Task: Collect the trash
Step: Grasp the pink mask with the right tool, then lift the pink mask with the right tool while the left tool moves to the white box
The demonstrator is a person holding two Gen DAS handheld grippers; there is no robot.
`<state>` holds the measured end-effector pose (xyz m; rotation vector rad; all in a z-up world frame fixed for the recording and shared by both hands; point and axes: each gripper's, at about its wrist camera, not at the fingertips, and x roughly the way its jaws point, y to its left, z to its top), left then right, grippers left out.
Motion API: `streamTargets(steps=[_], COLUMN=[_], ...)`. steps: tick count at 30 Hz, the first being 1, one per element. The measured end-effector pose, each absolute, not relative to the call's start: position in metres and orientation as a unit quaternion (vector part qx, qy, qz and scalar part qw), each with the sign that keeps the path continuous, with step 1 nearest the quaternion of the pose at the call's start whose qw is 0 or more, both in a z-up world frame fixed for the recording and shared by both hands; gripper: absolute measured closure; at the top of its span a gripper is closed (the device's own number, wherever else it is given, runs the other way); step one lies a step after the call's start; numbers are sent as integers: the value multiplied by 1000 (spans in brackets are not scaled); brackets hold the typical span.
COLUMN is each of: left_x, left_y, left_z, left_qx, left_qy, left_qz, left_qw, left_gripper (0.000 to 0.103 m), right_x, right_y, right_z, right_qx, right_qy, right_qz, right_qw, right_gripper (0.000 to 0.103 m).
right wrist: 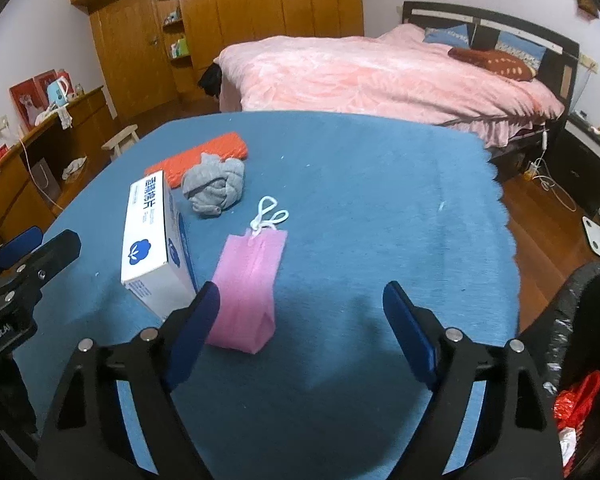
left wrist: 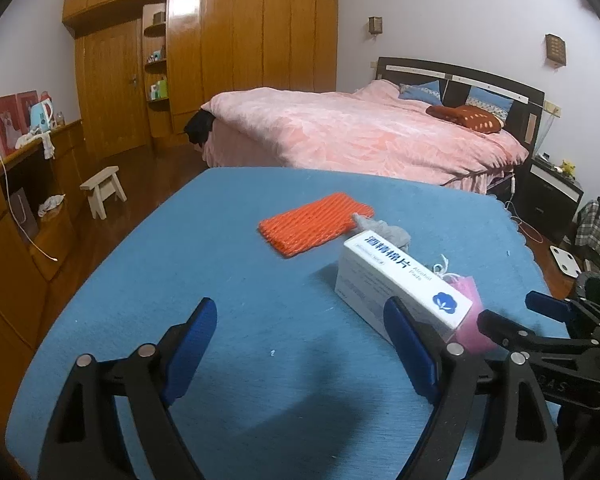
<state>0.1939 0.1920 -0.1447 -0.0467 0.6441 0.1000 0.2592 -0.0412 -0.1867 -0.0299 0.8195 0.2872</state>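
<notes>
Pink pleated mask (right wrist: 247, 288) on fuzzy blue cloth (right wrist: 360, 200), left gripper (left wrist: 300, 344) and right gripper (right wrist: 300, 320) both released.

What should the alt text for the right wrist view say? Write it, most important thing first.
The open right gripper hovers over a blue tablecloth, its jaws empty, with a pink face mask just ahead by its left finger. Left of the mask stand a white alcohol-pad box, a grey cloth wad and an orange mesh sleeve; a black-lined trash bin sits at lower right.
</notes>
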Motion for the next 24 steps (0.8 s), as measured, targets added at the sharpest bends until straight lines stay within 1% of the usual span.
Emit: streamTargets(steps=[2, 8, 10, 11, 13, 14, 22, 24], left_x=[194, 193, 193, 193, 192, 192, 192, 193], left_y=[194, 197, 197, 197, 197, 196, 188, 182], left_z=[-147, -151, -152, -152, -152, -152, -148, -147], left_qx=[-26, -32, -34, -34, -35, -34, -34, -34], left_qy=[318, 321, 322, 323, 323, 323, 324, 323], left_qz=[50, 50, 50, 50, 50, 50, 41, 36], left_qw=[947, 945, 945, 945, 944, 944, 945, 945], left_gripper=[19, 19, 19, 19, 19, 19, 19, 19], right_x=[260, 261, 261, 261, 261, 260, 258, 256], right_y=[-37, -27, -24, -23, -19, -17, -22, -26], right_z=[-188, -193, -194, -195, -196, -196, -193, -190], right_qx=[-18, -33, -33, -34, -38, -40, -19, -21], right_qy=[401, 414, 419, 422, 426, 428, 429, 426], right_qz=[141, 155, 163, 168, 176, 180, 185, 181], right_qw=[905, 896, 893, 890, 886, 885, 884, 886], right_gripper=[24, 42, 57, 61, 76, 80, 94, 94])
